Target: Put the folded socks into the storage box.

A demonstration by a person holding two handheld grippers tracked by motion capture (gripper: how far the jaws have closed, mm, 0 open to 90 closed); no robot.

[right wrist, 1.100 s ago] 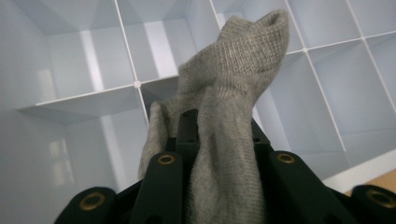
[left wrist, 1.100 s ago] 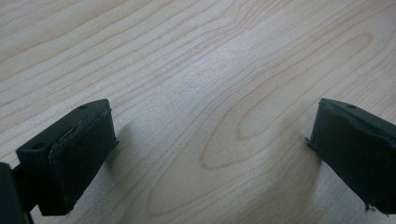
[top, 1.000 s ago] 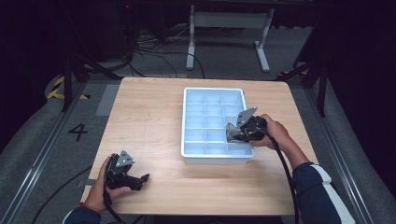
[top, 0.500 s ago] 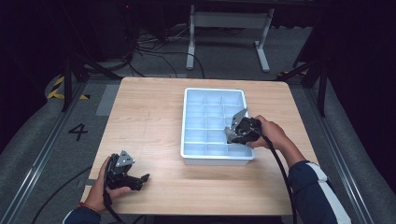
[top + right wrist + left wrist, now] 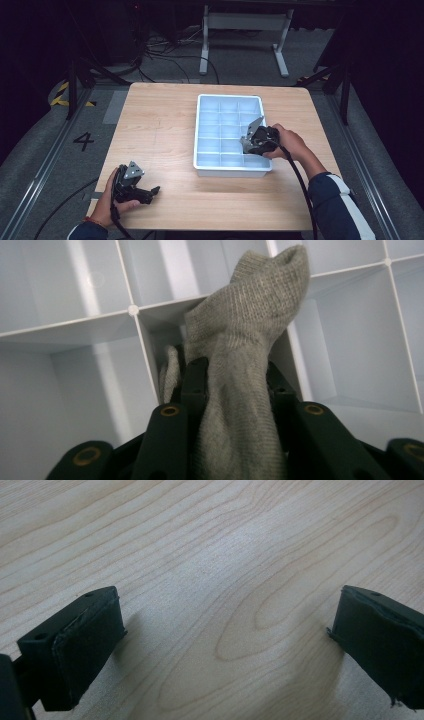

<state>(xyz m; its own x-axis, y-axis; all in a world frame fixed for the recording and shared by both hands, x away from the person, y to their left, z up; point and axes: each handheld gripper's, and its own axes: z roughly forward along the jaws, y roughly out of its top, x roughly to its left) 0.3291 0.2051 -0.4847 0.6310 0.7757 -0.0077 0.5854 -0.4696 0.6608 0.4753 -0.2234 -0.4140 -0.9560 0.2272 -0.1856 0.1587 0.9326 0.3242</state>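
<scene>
A grey knitted sock (image 5: 247,310) stands between the jaws of my right gripper (image 5: 234,371), its free end poking up past the fingertips. The jaws have just been opening a little, and both still touch the sock. That gripper (image 5: 248,142) hangs over the right front compartments of a pale blue divided tray (image 5: 198,131), with white dividers (image 5: 132,310) close below the sock. My left gripper (image 5: 149,192) rests at the table's front left, far from the tray. Its jaws stand wide apart over bare wood (image 5: 225,645), nothing between them.
The tray sits right of centre on the light wooden table (image 5: 155,125). Bare wood lies left of the tray and along the front edge. Beyond the table's far edge are a metal stand (image 5: 245,30) and loose cables on a dark floor.
The right gripper has shifted slightly left and inward over the tray. The left hand and its gripper have stayed put.
</scene>
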